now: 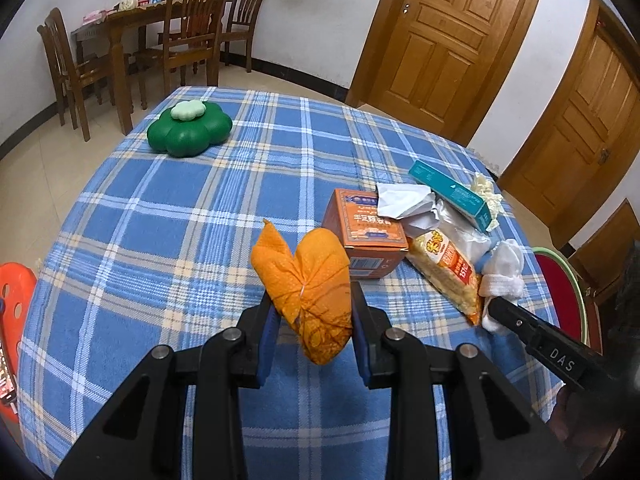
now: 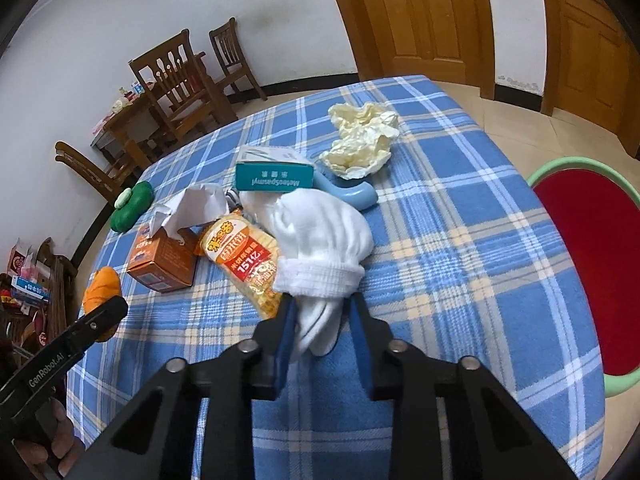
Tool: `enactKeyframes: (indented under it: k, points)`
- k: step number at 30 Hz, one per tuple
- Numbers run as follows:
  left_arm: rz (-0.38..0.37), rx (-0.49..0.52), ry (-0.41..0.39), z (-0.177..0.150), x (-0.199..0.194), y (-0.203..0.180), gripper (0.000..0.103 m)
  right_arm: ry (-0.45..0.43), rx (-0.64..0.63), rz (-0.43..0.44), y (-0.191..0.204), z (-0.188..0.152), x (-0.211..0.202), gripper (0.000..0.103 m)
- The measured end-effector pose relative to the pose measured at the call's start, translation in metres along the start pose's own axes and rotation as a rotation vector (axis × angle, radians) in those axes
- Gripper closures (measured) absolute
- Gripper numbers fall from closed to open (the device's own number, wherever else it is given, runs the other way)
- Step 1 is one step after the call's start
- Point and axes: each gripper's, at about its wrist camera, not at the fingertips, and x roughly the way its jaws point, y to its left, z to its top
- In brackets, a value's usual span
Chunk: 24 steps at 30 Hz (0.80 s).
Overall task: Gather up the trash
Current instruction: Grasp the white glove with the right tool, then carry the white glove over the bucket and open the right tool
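My left gripper [image 1: 312, 312] is shut on an orange cloth bundle [image 1: 308, 280] and holds it over the blue plaid table; the bundle also shows in the right wrist view [image 2: 102, 286]. My right gripper [image 2: 322, 316] is shut on a white sock [image 2: 320, 240], also seen in the left wrist view [image 1: 502, 276]. Beside them lie an orange box [image 1: 366, 236], a yellow snack packet [image 2: 244, 260], crumpled white paper [image 1: 404, 200], a teal box [image 2: 274, 176], a pale yellow crumpled wrapper [image 2: 360, 140] and a light blue curved object [image 2: 352, 194].
A green flower-shaped container [image 1: 190, 128] sits at the table's far left. A red stool with a green rim [image 2: 592, 264] stands right of the table, an orange stool [image 1: 14, 304] at the left. Wooden chairs, a dining table [image 1: 120, 24] and doors are behind.
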Motion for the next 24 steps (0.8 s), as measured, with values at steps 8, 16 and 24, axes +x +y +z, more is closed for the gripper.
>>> enactKeyframes:
  k: [8, 16, 24]
  points:
    - [-0.008, 0.022, -0.02, 0.0, -0.012, -0.011, 0.07, -0.035, -0.003, 0.0, -0.007, -0.009, -0.02, 0.092]
    - [-0.021, 0.041, -0.022, -0.002, -0.021, -0.023, 0.07, -0.081, 0.01, -0.004, -0.019, -0.016, -0.045, 0.095]
    - [-0.035, 0.07, -0.031, -0.004, -0.028, -0.038, 0.07, -0.141, 0.038, -0.007, -0.031, -0.019, -0.074, 0.095]
